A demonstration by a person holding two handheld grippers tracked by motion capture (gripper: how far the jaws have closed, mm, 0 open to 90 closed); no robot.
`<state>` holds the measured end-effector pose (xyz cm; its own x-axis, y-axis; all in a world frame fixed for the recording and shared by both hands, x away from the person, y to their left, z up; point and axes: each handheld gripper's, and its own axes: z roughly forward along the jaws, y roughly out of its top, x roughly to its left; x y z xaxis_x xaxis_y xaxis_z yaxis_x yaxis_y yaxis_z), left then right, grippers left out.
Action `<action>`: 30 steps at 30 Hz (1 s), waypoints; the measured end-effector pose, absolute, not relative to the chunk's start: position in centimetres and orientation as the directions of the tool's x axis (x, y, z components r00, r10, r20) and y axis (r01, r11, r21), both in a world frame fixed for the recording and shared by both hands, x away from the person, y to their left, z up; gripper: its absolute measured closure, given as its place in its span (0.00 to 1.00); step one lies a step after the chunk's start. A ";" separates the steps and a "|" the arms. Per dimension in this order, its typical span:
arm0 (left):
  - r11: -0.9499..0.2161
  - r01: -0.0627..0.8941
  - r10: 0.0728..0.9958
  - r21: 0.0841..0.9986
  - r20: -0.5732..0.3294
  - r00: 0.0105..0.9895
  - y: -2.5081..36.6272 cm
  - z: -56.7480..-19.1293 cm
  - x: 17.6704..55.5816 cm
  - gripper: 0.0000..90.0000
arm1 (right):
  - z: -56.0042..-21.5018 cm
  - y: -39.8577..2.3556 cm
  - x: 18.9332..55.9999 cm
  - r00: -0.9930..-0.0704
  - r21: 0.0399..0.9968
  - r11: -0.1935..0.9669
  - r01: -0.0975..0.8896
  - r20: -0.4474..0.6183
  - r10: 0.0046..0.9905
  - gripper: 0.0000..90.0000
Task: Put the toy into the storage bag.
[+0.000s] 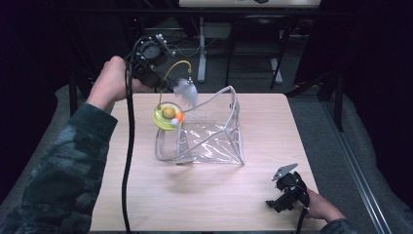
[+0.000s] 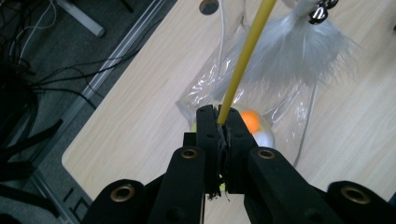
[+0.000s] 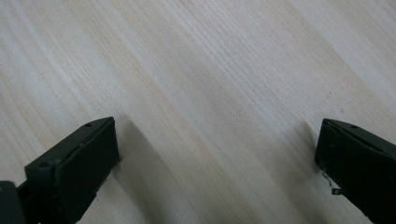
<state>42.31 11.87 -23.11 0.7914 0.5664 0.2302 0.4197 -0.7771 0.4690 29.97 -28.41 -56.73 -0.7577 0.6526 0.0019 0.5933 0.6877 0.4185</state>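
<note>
Resting near the front right corner of the wooden table [image 1: 146, 195], the right gripper [image 1: 286, 191] has its jaws spread wide over bare wood. Farther back, a clear plastic bag [image 1: 209, 136] stands open mid-table. Above its left rim, the left gripper [image 2: 219, 122] pinches the yellow wand [image 2: 245, 56] of a feather toy [image 1: 171, 109], holding it aloft.
</note>
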 end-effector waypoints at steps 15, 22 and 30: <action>-0.815 0.402 0.514 0.416 0.200 0.834 8.7 -26.2 43.5 0.98 | -56.7 -28.4 30.0 -0.759 0.419 0.688 0.592 0.002 0.651 0.00; -0.826 0.404 0.503 0.394 0.188 0.844 7.7 -27.6 44.0 0.98 | -56.7 -28.4 30.0 -0.759 0.418 0.688 0.592 0.002 0.652 0.00; -0.829 0.418 0.501 0.372 0.160 0.851 7.2 -29.1 44.7 0.98 | -56.7 -28.4 30.0 -0.758 0.419 0.688 0.593 0.002 0.652 0.00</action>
